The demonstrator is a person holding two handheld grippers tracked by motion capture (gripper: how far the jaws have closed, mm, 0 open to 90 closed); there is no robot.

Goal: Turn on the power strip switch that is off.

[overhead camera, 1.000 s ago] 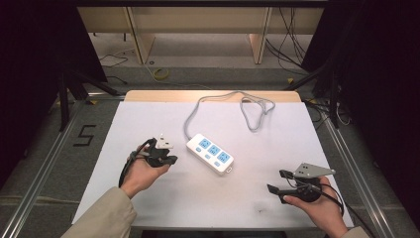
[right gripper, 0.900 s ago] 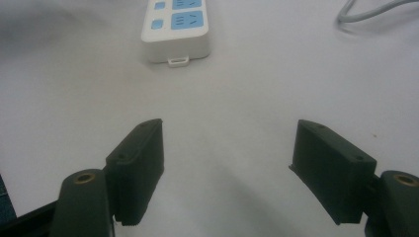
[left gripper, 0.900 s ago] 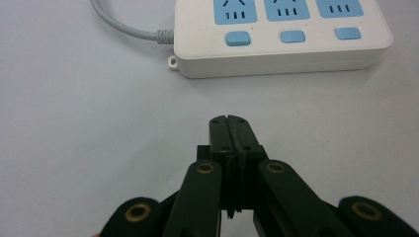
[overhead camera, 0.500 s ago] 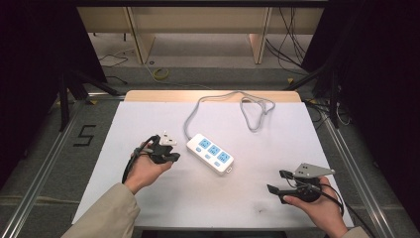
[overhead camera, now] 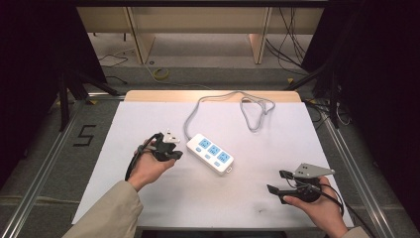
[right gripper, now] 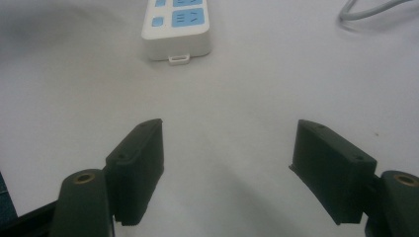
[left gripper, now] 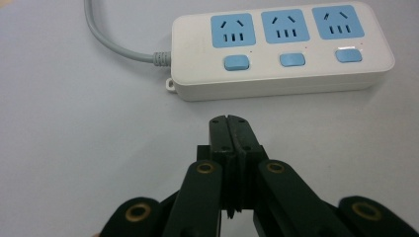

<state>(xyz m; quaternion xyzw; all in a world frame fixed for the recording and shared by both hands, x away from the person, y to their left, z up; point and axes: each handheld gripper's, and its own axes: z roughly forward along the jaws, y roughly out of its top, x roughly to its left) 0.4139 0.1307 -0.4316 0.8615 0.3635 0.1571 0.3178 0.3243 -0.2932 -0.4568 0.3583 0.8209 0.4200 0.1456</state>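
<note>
White power strip (overhead camera: 210,153) mid-frame, long axis upper-left to lower-right | left gripper (overhead camera: 166,148) pressed together, empty, just left of strip, nearer | right gripper (overhead camera: 280,185) spread, lower right, well apart

Overhead view faces forward; both claw views closely share the power strip (left gripper: 281,49).
</note>
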